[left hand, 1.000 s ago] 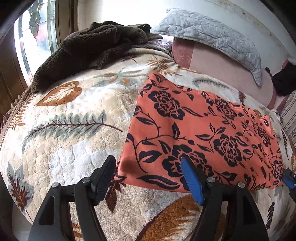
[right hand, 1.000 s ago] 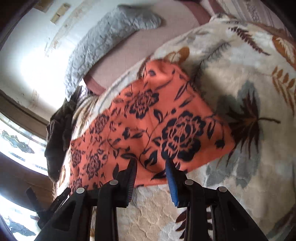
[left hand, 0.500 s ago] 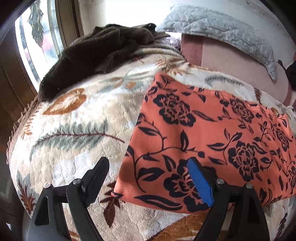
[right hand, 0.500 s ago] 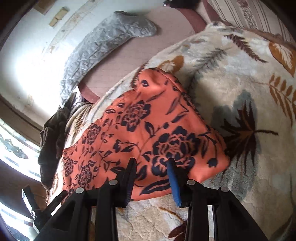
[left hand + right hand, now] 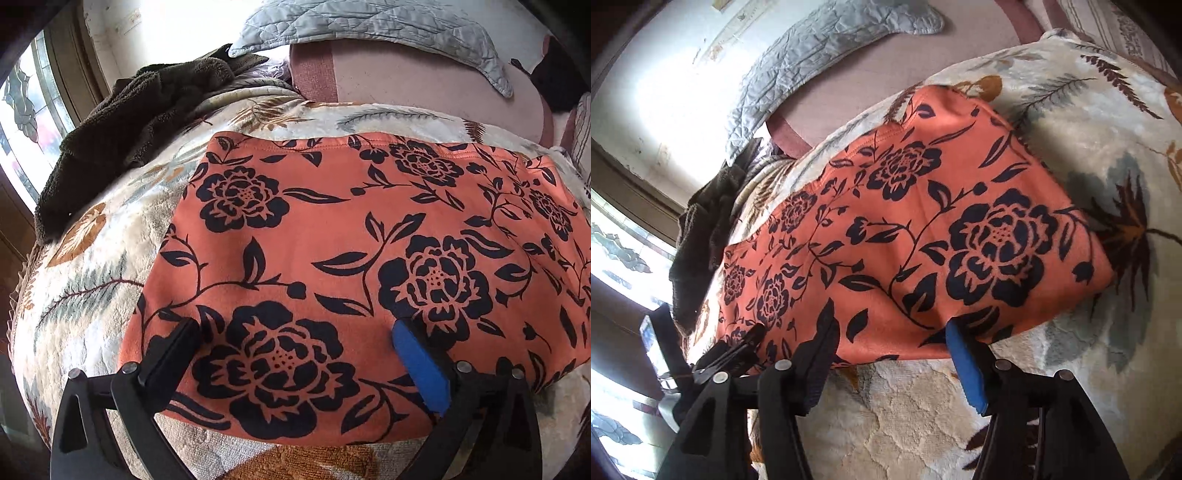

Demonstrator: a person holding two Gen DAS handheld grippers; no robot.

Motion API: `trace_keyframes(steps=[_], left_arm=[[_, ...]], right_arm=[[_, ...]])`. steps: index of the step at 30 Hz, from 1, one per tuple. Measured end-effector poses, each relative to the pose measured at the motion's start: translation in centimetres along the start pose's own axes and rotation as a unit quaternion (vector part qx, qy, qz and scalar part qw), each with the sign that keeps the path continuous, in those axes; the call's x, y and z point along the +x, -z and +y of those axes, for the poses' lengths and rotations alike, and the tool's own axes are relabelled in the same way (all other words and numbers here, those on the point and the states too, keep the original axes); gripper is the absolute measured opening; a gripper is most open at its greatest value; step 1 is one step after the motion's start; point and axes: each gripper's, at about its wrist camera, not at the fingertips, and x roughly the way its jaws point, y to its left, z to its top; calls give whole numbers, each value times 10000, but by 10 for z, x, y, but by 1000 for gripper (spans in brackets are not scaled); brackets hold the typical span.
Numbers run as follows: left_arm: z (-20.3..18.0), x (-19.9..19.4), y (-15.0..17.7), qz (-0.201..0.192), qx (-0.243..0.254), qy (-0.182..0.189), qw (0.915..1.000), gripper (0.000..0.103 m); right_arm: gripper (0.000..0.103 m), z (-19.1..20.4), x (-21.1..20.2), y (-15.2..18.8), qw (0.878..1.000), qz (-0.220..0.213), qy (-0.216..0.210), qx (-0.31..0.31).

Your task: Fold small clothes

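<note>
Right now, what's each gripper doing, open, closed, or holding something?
Left gripper: open, jaws opening over the orange floral garment, not gripping it.
Right gripper: open, jaws opening at the garment's near edge, holding nothing.

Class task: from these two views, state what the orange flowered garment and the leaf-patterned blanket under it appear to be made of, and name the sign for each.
Orange flowered garment: probably a soft, matte knit or brushed fabric; it drapes limp, shows no sheen, and has a stitched hem along its far edge.

Leaf-patterned blanket: likely plush fleece or velour; its fuzzy pile shows embossed, quilt-like ridges.
</note>
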Motion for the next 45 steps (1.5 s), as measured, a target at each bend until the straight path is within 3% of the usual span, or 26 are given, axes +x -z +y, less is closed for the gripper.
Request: trace_keyframes(steps=[3,7,10,16,20,25,28,34,41,45], left_arm=[[1,-4,8,-154,-117,7,9998,103],[5,-15,7,-77,-66,1,9999,103],[9,-32,9,-397,-158,-125,9990,103],[26,-65,23,-1047,5,174,9943,103],[46,-63,29,-703,-326,695,9946,103],[73,-49,35,-212,-832,977,9915,103],[88,-39,36,49,-1123,1049,9881,103],[117,-19,43,632,-2082,1606,9628,103],[131,0,27,544,-2853,1581,9437,103],[126,4,18,284,-2951,1328,9458,103]], right_arm=[[64,-12,-27,3,9992,-358,-115,106],[64,-28,-52,5,9978,-568,-191,278],[64,-38,-65,10,9971,-624,-162,404],[64,-36,-70,17,9975,-566,-287,315],[64,-30,-51,18,9988,-201,-347,295],[64,-32,-30,16,9968,247,-481,591],[65,-34,-26,16,9958,290,-506,707],[66,-51,-27,17,9898,345,-660,1215],[69,-78,-22,14,9759,190,-815,2014],[69,-101,-5,9,9533,43,-1087,2818]])
